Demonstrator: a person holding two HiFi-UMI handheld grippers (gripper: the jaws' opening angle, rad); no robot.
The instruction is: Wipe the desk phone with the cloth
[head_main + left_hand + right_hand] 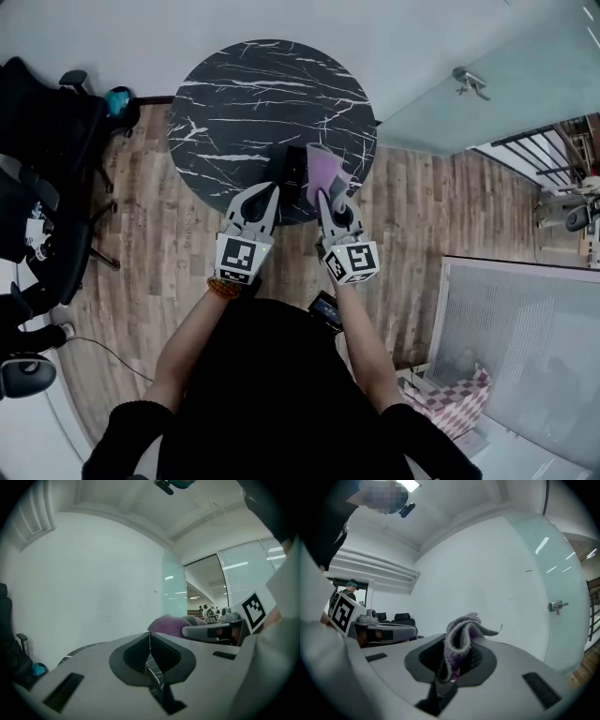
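A black desk phone sits near the front edge of the round black marble table. My right gripper is shut on a purple cloth, which stands up from the jaws just right of the phone. In the right gripper view the cloth is folded and pinched between the jaws of the right gripper. My left gripper hovers at the table's front edge, left of the phone, with nothing in it. In its own view the left gripper has its jaws meeting in a thin line.
Black office chairs stand at the left on the wood floor. A frosted glass door with a handle is at the upper right. A checkered bag lies at the lower right, and a cable runs across the floor at the left.
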